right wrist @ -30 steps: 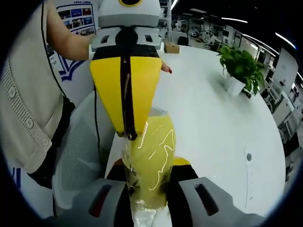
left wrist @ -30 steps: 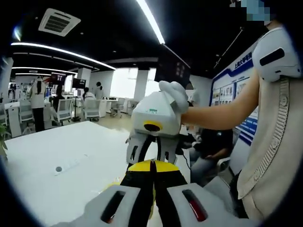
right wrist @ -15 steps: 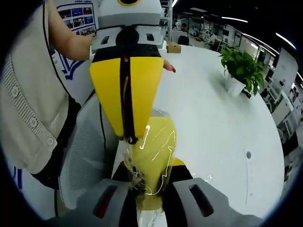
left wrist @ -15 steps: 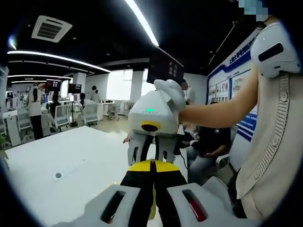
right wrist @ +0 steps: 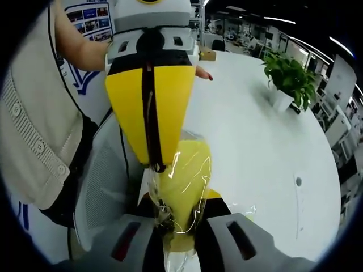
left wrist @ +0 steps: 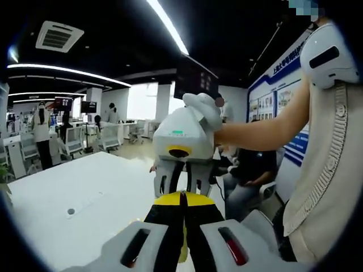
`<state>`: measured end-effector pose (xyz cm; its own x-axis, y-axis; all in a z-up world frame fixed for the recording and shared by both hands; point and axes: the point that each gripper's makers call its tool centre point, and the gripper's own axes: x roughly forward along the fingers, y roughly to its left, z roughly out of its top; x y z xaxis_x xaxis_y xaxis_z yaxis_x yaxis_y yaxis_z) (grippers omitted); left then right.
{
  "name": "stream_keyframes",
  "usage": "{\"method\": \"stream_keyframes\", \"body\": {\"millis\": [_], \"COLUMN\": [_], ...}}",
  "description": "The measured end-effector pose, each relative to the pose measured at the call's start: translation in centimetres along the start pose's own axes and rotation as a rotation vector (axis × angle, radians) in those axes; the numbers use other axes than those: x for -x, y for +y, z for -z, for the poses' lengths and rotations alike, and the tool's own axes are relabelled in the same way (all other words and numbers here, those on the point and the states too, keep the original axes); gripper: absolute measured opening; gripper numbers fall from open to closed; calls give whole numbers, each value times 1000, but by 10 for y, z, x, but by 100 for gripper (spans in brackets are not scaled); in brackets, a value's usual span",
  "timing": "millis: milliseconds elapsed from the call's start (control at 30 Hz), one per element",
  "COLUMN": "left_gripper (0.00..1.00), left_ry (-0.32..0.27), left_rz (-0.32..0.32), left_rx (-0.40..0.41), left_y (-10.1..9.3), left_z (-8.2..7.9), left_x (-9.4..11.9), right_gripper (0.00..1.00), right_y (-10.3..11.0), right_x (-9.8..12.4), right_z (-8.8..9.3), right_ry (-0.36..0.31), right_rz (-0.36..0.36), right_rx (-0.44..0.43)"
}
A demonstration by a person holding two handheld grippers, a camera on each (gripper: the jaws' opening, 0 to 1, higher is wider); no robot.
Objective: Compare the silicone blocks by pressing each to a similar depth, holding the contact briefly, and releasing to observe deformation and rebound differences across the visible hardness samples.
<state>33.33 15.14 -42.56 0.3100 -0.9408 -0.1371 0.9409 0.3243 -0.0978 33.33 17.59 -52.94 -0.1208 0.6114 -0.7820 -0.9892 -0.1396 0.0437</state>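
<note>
Silicone block point(right wrist: 184, 195), yellow and sealed in clear crinkled plastic wrap, stands upright between the two grippers over the near edge of the white table point(right wrist: 255, 141). In the right gripper view, the left gripper point(right wrist: 152, 164) comes down from the far side with its yellow jaws pressed flat together, only a thin dark seam between them; their tips meet the wrap at the block's upper left corner, and a pinch of the film appears caught there, though the exact hold on the block itself cannot be confirmed. To the left of this a person's cream knitted sleeve and a grey mesh chair back point(right wrist: 105, 187) are seen. Lower in the same view, the right gripper point(right wrist: 178, 226) has its dark jaws closed against either side of the block's lower part, clamping it. To the right, on the far part of the table, stands a potted green plant point(right wrist: 290, 79).

In the left gripper view, the left gripper point(left wrist: 182, 198) shows its jaws shut, seam to seam, with a sliver of yellow block point(left wrist: 182, 252) visible below them. Beyond, the right gripper point(left wrist: 180, 184) faces the camera, held by a hand point(left wrist: 204, 107) in a white glove. Further right a seated person point(left wrist: 249, 175) is visible.
</note>
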Motion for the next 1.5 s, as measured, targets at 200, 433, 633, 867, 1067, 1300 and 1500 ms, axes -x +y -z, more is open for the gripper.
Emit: {"method": "stream_keyframes", "body": {"millis": [200, 433, 633, 867, 1067, 1300, 1500], "left_gripper": [0, 0, 0, 0, 0, 0, 0], "left_ry": [4, -1, -3, -22, -27, -29, -36], "left_rz": [-14, -32, -44, -62, -87, -109, -135], "left_rx": [2, 21, 40, 93, 126, 174, 230], "left_y": [5, 11, 15, 26, 34, 46, 62], "left_z": [2, 4, 9, 14, 18, 27, 34], "left_x": [1, 4, 7, 12, 15, 18, 15], "right_gripper": [9, 11, 12, 16, 36, 52, 60], "right_y": [-6, -12, -16, -23, -25, -36, -44], "right_x": [-2, -7, -13, -18, -20, -16, -6], "right_z": [-1, -3, -4, -4, -9, -10, -10], "right_ry": [-8, -15, -18, -21, -55, -93, -140], "right_rz": [18, 30, 29, 49, 64, 133, 207], "right_rx": [1, 13, 27, 44, 18, -5, -42]}}
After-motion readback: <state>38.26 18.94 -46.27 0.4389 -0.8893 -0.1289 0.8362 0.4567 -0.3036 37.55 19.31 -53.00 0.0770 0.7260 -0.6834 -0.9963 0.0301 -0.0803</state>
